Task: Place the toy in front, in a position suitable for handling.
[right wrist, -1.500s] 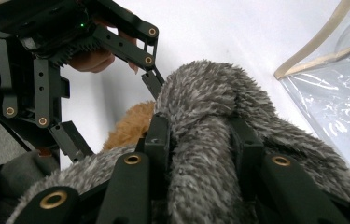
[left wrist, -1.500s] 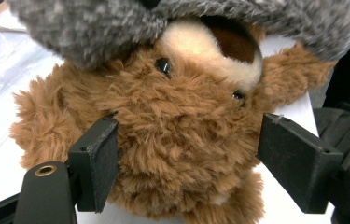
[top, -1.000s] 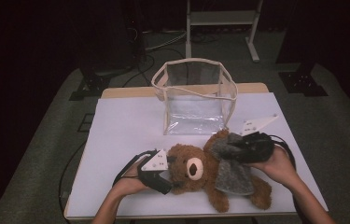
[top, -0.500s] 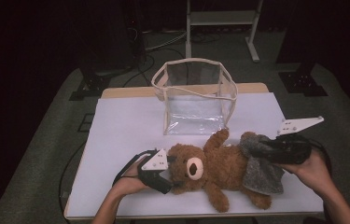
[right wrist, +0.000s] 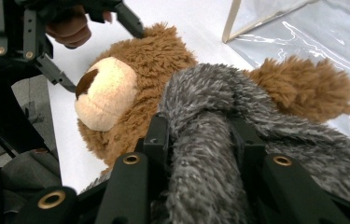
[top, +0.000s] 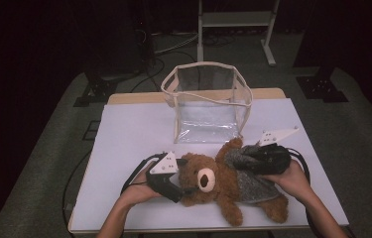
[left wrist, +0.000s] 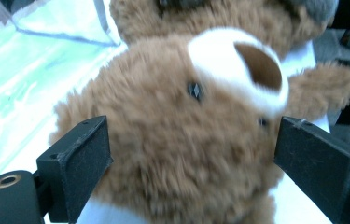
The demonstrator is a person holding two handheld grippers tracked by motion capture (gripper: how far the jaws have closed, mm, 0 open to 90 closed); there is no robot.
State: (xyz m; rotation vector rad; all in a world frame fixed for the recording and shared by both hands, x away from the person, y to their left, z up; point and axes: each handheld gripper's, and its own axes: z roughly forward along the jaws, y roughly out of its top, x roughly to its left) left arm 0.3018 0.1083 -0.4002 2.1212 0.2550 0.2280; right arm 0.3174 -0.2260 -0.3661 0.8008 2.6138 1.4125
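While right gripper (right wrist: 200,154) fingers clamp the grey vest (right wrist: 219,140), left gripper (left wrist: 191,154) fingers, just opening, straddle the bear's head (left wrist: 182,140) without pressing.

The high view looks down on the tabletop (top: 139,129); both gripper views sit close, sharing the teddy bear (top: 208,181).

Teddy bear (top: 223,181) on table (top: 134,134) — bag (top: 206,101) behind, grippers flanking it
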